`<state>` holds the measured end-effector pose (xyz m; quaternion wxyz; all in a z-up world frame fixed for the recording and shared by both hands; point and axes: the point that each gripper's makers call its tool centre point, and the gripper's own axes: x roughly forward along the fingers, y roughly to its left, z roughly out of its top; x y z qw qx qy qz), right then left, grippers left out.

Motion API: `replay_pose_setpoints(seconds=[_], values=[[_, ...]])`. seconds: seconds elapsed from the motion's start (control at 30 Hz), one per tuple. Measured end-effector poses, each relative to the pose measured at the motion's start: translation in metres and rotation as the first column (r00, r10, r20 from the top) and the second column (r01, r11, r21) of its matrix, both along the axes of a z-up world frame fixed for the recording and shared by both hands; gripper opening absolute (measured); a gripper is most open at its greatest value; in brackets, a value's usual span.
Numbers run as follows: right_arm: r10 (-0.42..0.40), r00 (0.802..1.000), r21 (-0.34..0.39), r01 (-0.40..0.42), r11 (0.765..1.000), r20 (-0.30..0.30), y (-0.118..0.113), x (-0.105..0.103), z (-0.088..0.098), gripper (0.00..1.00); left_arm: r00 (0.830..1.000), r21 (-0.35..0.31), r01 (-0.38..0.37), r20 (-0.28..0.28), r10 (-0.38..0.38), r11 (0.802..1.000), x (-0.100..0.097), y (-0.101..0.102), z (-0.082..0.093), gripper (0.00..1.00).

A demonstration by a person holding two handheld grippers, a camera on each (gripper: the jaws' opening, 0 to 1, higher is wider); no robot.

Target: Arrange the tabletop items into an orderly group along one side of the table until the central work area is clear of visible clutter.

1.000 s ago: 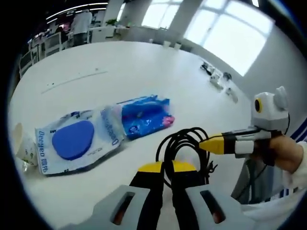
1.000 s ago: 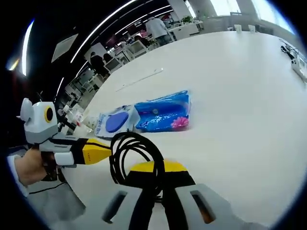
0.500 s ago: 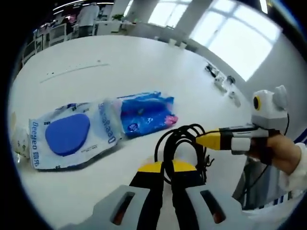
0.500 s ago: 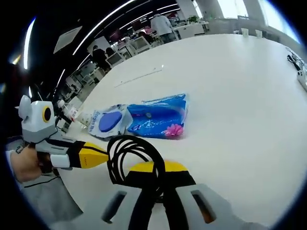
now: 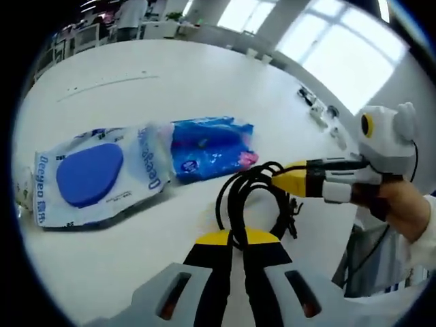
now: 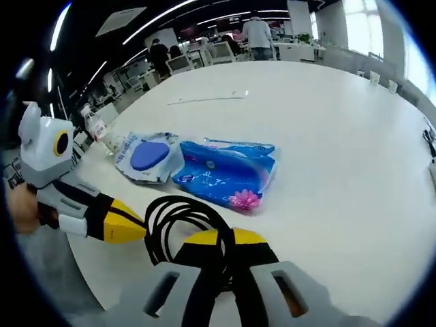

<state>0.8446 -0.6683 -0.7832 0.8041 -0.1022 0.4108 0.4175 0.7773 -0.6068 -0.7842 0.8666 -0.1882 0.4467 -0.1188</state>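
Coiled black cable [image 5: 253, 204]: being held off the white table [image 5: 204, 88] by both grippers at once, hanging nearer the person than the blue packs; also seen in the right gripper view [image 6: 178, 221].
Left gripper [image 5: 234, 240]: jaws narrow, pinching a strand of the cable at the yellow tips; in the right gripper view [image 6: 133, 229] its tip is touching the left of the coil.
Right gripper [image 6: 225, 240]: jaws narrow, also pinching the cable; in the left gripper view [image 5: 283, 180] its yellow tip is meeting the right side of the coil.
Change over the last second: the cable is staying clamped between the two grippers while both views are swinging, the left one toward the packs; the packs themselves are not shifting on the table.
Blue tissue pack [image 5: 208, 148]: lying flat just beyond the cable.
Wet-wipes pack with blue lid [image 5: 95, 178]: lying against the far-left end of the tissue pack, overlapping its edge.
Small pale wrapper [image 5: 22, 197]: lying just past the wipes pack, too blurred to identify.
Task meaning: the cable is probably being carried toward the packs to join their group; it is not yet set down.
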Motion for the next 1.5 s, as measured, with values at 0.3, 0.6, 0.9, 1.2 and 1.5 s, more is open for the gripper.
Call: replay_pose_setpoints(seconds=[0.3, 0.6, 0.9, 1.2, 1.5], values=[[0.054, 0.998, -0.042, -0.052, 0.998, 0.044, 0.006, 0.007, -0.006, 0.01, 1.0, -0.012, 0.001, -0.021, -0.001, 1.0, -0.002, -0.006, -0.01, 0.01], [0.072, 0.996, -0.055, -0.07, 0.996, 0.049, 0.01, 0.012, -0.02, 0.02, 0.999, -0.011, -0.01, -0.039, 0.01, 1.0, -0.004, -0.007, -0.016, 0.01], [0.076, 0.996, -0.035, -0.074, 0.997, 0.056, 0.013, 0.014, -0.023, 0.02, 0.998, -0.009, -0.019, -0.056, 0.018, 1.0, -0.003, -0.005, -0.025, 0.01], [0.084, 0.995, -0.028, -0.083, 0.996, 0.05, 0.014, 0.015, -0.023, 0.02, 0.999, 0.003, -0.007, -0.05, 0.007, 1.0, -0.003, -0.004, -0.027, 0.02], [0.083, 0.995, -0.023, -0.082, 0.996, 0.05, 0.013, 0.014, -0.024, 0.02, 0.999, -0.006, -0.015, -0.047, 0.015, 1.0, -0.003, -0.004, -0.029, 0.02]])
